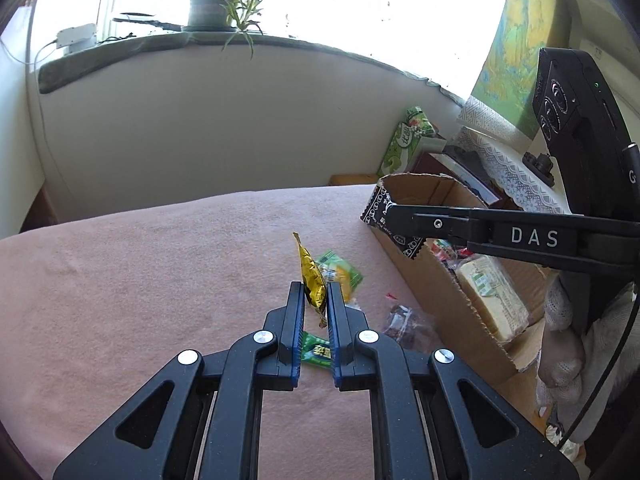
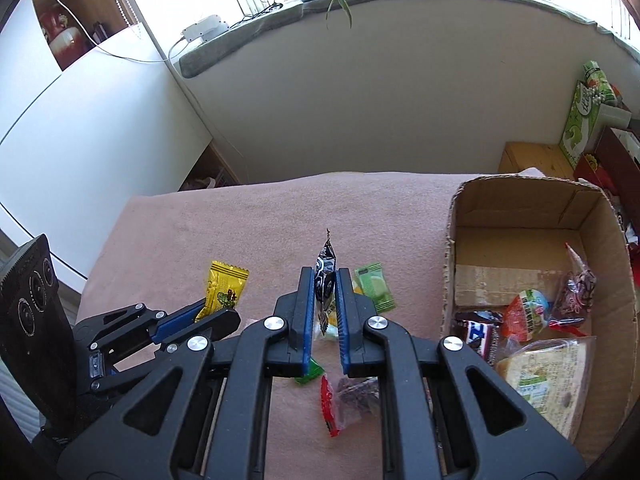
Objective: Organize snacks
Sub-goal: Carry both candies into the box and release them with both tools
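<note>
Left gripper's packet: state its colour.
Yellow-gold foil packet, clearest in the right wrist view.

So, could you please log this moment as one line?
left hand-held gripper: shut on yellow packet | right hand-held gripper: shut on black packet | box: part filled | loose snacks on cloth

blanket (image 2: 240, 232): matt fuzzy cloth | box (image 2: 520, 280): rough cardboard | yellow wrapper (image 1: 312, 280): glossy foil

Potted plant (image 1: 218, 4) on windowsill (image 1: 120, 54); wall map (image 1: 516, 40).
</note>
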